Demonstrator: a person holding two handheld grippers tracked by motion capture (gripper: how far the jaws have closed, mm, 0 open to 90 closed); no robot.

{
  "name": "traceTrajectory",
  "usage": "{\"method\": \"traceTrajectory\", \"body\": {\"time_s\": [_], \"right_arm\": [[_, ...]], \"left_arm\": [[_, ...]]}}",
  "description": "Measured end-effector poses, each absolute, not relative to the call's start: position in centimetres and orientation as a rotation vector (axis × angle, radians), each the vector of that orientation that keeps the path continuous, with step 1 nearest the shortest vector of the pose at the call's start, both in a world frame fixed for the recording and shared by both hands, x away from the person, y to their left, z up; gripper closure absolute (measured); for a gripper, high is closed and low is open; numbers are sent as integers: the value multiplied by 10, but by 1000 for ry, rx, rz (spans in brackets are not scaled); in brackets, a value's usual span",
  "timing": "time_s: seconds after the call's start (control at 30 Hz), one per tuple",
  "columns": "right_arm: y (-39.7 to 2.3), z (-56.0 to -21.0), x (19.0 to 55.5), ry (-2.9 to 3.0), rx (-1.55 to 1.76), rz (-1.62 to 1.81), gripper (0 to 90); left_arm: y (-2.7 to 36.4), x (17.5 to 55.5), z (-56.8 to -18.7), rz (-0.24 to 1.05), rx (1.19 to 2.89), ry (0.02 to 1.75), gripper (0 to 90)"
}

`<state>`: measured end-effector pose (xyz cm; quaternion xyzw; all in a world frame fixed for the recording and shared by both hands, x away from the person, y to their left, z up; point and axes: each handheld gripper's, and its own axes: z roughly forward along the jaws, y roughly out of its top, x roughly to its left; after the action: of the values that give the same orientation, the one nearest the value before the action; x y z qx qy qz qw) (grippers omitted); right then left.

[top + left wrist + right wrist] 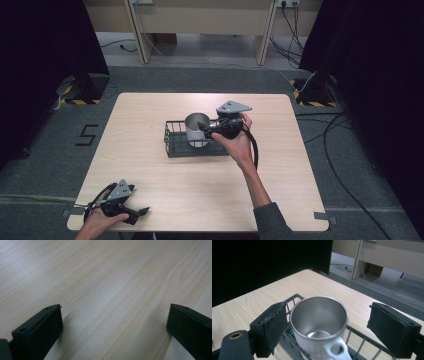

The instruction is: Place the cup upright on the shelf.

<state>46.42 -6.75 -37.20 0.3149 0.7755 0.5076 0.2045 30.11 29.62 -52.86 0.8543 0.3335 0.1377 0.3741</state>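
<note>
- A steel mug (pixel 196 129) is shown upright inside a black wire basket (pixel 172 143) placed near the middle of a light wooden table (pixel 150 175).
- In the right gripper view, the mug (pixel 319 322) is seen from above: a brushed silver interior, a thin rounded rim, and a white outer wall with a white looped handle turned toward the camera.
- The basket (pixel 359 338) is seen as thin dark bars around the mug's base.
- The right gripper (pixel 212 131) is held by the right hand (pixel 239 142) at the right side of the mug; its jaws are spread wide, one on each side of the mug, the left pad close to the wall, and nothing is gripped.
- The left gripper (pixel 137 214) is held by the left hand (pixel 97 220) at the near left corner of the table; its jaws are spread wide over bare wood (pixel 112 290), with nothing between them.
</note>
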Motion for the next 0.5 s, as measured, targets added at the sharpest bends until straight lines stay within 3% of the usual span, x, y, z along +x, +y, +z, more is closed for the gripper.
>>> {"method": "traceTrajectory", "body": {"time_s": [0.5], "right_arm": [[-111, -389, 443, 2120, 944, 1419, 157]], "left_arm": [[296, 301, -529, 352, 2186, 853, 0]]}}
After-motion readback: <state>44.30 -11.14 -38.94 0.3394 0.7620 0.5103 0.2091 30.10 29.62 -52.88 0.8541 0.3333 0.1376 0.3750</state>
